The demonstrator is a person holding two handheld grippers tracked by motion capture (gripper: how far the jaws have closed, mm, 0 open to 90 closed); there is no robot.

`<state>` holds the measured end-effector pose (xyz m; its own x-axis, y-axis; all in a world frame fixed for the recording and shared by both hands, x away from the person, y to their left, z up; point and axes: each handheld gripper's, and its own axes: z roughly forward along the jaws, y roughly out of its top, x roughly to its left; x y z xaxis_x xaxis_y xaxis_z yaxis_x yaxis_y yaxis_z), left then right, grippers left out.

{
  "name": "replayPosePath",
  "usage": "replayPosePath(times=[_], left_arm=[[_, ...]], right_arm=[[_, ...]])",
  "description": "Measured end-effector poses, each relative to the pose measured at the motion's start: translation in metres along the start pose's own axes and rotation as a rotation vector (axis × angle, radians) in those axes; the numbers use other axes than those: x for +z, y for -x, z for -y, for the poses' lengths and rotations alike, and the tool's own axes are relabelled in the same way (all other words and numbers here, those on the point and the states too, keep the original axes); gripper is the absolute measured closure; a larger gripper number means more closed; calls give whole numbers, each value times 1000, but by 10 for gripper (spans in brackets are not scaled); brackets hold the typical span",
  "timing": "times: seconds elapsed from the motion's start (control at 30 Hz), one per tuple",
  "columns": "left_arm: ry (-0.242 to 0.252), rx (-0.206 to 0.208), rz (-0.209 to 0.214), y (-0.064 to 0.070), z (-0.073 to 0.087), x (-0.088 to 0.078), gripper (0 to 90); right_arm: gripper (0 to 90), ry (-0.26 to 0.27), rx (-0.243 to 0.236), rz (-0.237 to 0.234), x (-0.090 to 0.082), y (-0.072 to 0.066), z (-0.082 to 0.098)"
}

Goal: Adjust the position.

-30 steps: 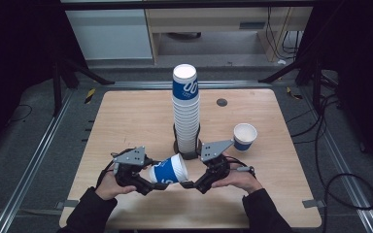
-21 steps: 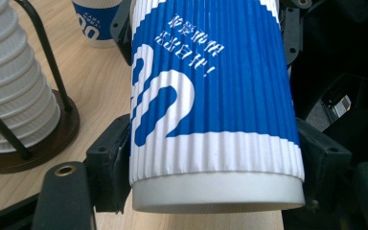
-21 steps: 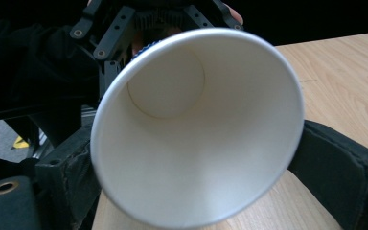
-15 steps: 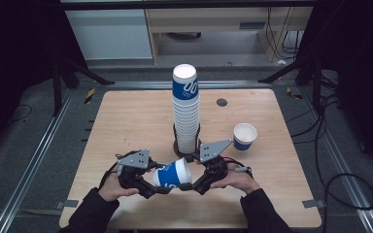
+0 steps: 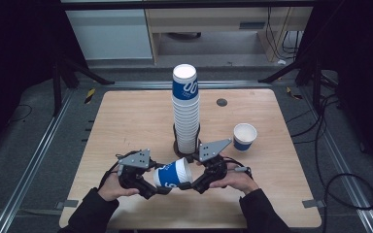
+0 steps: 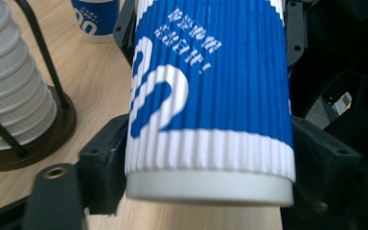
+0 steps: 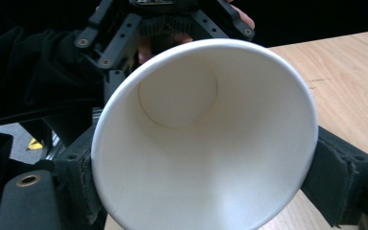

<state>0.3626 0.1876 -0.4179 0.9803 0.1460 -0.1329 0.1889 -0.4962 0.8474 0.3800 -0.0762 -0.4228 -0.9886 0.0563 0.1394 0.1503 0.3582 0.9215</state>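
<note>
1. The left gripper [image 5: 156, 187] sits at the near left of the table [image 5: 126, 121], its jaws clenched on the base end of a blue-and-white paper cup [image 5: 174, 174] that lies on its side above the wood.
2. That cup hangs between the two grippers, near the table's front edge and just in front of the stack.
3. The right gripper [image 5: 190, 183] takes the cup's open end; its jaws have just been closing, and its own view shows the pads pressed against both sides of the rim [image 7: 206, 139].
4. Counted: two grippers, one held cup, one tall stack of cups [image 5: 185, 111] in a dark wire stand at mid-table, and one single cup [image 5: 245, 137] standing upright to the right of the stack.
5. The left gripper view shows the held cup's ribbed blue sleeve [image 6: 211, 91] and white lettering, with the stand's round base [image 6: 38, 143] beside it.
6. The right gripper view looks straight into the cup's bare white inside, down to its round bottom, with the other gripper behind it.
7. The high view shows both hands and sleeves.
</note>
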Motion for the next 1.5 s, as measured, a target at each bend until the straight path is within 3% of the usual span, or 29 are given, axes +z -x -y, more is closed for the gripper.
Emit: replayPosePath(times=[0.07, 0.2, 0.33, 0.47, 0.7, 0.9, 1.13, 1.27, 1.5], left_arm=[[-13, -5, -17, -1, 0, -1, 191], [-88, -18, -46, -4, 3, 0, 164], [-176, -21, -79, -7, 7, 7, 157], [-266, -9, -108, -7, 10, 17, 156], [-357, 19, -94, -3, 13, 33, 186], [-368, 26, -79, -1, 13, 36, 269], [-362, 27, -73, 0, 13, 37, 278], [-344, 25, -83, -3, 13, 33, 278], [-269, -12, -118, -10, 12, 16, 279]], right_arm=[[157, -4, -3, 12, -2, 1, 0], [155, -35, -9, 36, -5, 1, 0], [154, -131, -31, 87, 1, 3, 3], [152, -212, -39, 92, 11, 3, 8], [152, -273, -58, 75, 26, 1, 9], [151, -284, -66, 60, 29, -1, 10], [139, -287, -58, 54, 28, -1, 11], [110, -254, -64, 73, 25, 0, 9], [89, -149, -28, 134, 8, 5, 1]])
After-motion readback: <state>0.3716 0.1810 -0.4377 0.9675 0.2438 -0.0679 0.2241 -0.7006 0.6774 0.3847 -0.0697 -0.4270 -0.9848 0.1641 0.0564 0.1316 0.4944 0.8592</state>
